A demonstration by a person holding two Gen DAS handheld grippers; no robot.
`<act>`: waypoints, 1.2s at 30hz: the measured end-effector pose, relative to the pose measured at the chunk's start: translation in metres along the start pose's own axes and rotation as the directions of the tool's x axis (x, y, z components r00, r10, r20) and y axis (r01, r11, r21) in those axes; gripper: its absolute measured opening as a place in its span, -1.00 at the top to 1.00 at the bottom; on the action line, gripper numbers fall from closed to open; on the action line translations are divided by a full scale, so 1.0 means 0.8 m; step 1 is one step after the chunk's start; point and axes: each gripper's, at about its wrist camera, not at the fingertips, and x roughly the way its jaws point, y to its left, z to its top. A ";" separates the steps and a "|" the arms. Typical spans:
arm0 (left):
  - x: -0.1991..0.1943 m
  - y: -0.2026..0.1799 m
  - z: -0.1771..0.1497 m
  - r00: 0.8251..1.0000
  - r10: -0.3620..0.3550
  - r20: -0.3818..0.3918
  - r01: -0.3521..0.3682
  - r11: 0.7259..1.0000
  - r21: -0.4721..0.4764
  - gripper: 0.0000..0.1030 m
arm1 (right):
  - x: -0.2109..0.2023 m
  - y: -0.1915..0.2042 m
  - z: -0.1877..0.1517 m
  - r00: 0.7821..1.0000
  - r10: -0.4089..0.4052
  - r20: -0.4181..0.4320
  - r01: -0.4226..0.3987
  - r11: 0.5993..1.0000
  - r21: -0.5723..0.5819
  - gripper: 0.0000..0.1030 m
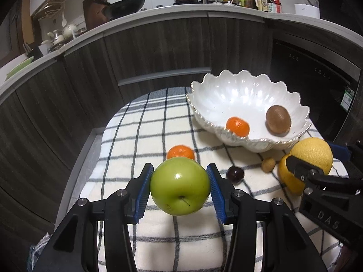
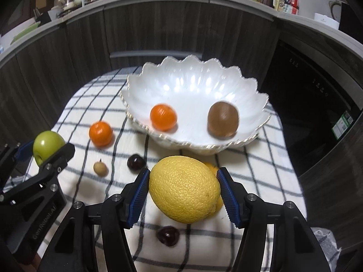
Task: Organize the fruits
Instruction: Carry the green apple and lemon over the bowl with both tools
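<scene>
On the checked cloth [image 2: 204, 244], the left gripper [image 1: 180, 189] clamping the apple [image 1: 180, 187] and the right gripper [image 2: 183, 190] clamping the lemon [image 2: 185, 189] should lower gently into the bowl [image 2: 192, 83], clear of its rim.

I can read "DAS" on the black body of the right gripper [image 1: 306, 170], and "GenRobot.AI" on the left gripper [image 2: 48, 153] — the bottle labels and green stickers are too small.
</scene>
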 end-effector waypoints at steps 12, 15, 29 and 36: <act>0.005 -0.032 0.064 0.997 -0.060 0.050 0.058 0.997 0.045 0.08 | -0.018 -0.041 0.054 0.996 -0.017 0.091 0.014 0.999 0.030 -0.18; 0.015 -0.041 0.082 0.995 -0.079 0.056 0.076 0.996 0.053 0.08 | -0.016 -0.054 0.066 0.995 -0.023 0.102 0.020 0.999 0.036 -0.18; 0.084 -0.073 0.140 0.995 -0.091 0.040 0.088 0.994 0.067 0.07 | 0.034 -0.109 0.121 0.992 -0.065 0.110 0.057 0.996 0.071 -0.18; 0.122 -0.078 0.158 0.996 -0.091 0.018 0.089 0.994 0.061 0.07 | 0.075 -0.123 0.141 0.995 -0.069 0.073 0.062 0.994 0.086 -0.18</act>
